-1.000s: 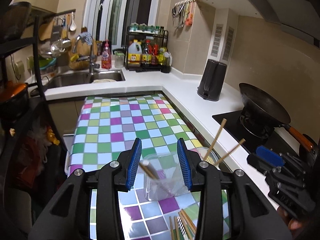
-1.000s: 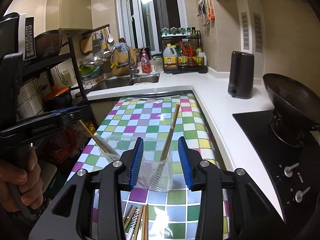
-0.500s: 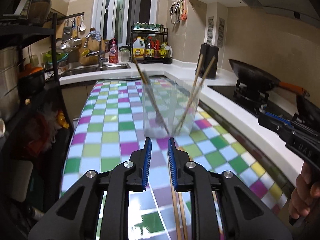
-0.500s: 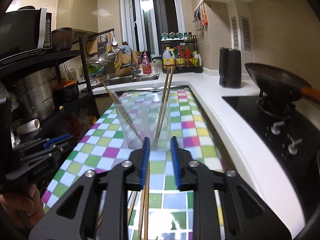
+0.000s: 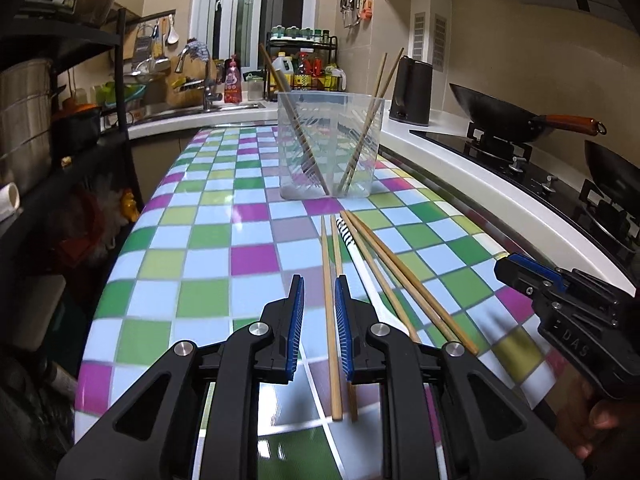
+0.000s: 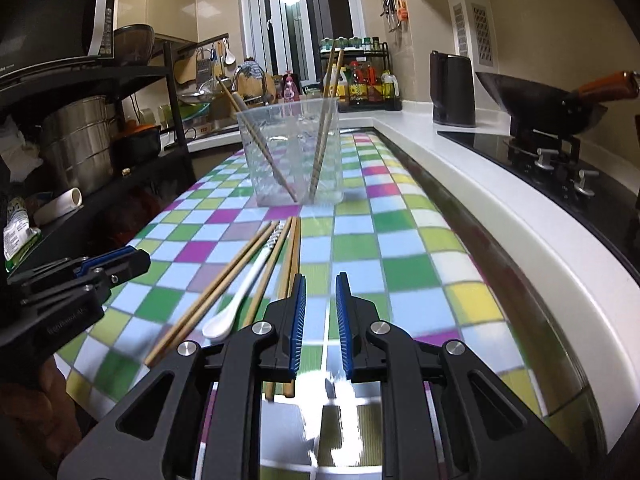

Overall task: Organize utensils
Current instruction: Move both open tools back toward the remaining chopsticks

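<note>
On checked green, pink and pale-blue tablecloth (image 5: 192, 248): clear square plastic container (image 5: 328, 148), upright, mid-table. Inside it, leaning wooden chopsticks (image 5: 370, 120) set in a V, some vs the left wall, some vs the right, tips nearly meeting at the bottom.

Just in front of container, flat on cloth: loose wooden chopsticks (image 5: 384, 256), fanned side by side. Among them, white spoon w/ black-striped handle (image 6: 244, 288), bowl end toward the cameras.

L gripper (image 5: 319, 280): low over near end of cloth, aimed at container. Blue-padded jaws narrow, have just been closing, slim gap left. One loose chopstick runs lengthwise thru that gap, lying on cloth; pads apart from it on both sides, no squeeze visible.

R gripper (image 6: 320, 278): alongside, to the right, same low tilt. Jaws equally narrow, have just been closing, nothing between them, only cloth in the gap. Two loose chopsticks pass under its left finger (image 6: 298, 312).

Bkgd: black wok w/ orange handle (image 5: 504, 116) on hob at right, tall black kettle (image 5: 412, 92) on white counter. Part of a hand (image 5: 592, 420) on R gripper's grip, lower right of left wrist view.
</note>
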`<state>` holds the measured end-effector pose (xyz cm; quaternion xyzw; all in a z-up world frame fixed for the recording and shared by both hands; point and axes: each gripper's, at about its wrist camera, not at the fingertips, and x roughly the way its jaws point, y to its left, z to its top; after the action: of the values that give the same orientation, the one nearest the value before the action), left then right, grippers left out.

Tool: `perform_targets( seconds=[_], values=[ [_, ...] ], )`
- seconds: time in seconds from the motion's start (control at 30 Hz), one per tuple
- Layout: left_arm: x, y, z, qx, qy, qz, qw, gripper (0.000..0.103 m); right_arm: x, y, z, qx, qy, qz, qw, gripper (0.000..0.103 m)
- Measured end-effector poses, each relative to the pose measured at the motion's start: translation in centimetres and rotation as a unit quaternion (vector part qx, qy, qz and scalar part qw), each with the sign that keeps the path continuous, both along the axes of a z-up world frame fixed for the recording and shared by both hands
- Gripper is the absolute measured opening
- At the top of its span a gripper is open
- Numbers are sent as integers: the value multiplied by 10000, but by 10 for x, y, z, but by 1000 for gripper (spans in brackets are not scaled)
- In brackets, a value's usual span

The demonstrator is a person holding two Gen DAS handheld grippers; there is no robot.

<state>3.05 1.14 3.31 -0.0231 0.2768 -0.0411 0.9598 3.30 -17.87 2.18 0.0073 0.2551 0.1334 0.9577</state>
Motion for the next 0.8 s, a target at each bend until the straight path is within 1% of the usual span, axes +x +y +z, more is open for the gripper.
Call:
perform_targets(
  seconds=[0.1, 0.2, 0.3, 0.4, 0.53, 0.63, 0.8],
  values=[
    [-6, -1, -11, -43, 175, 17, 9998, 16, 5, -1, -6, 96, 192, 41, 9998, 16],
    [-6, -1, -24, -225, 463, -9, 9987, 16, 12, 2, -15, 74, 516, 213, 9984, 17],
    [-5, -1, -33, -381, 666, -4, 9971, 16, 15, 4, -22, 51, 685, 261, 9973, 17],
    [-4, -2, -36, -363, 702, -9, 9969, 16, 17, 5, -27, 83, 809, 311, 9962, 17],
    [-1, -1, -43, -474, 845, -2, 9953, 16, 17, 9, -32, 12, 907, 413, 9950, 17],
    [1, 0, -48, -456, 952, 15, 9944, 16, 16, 15, -37, -67, 974, 508, 9939, 17],
    [1, -5, -49, -269, 943, 19, 9952, 16, 15, 23, -40, -350, 986, 541, 9930, 17]
  ],
)
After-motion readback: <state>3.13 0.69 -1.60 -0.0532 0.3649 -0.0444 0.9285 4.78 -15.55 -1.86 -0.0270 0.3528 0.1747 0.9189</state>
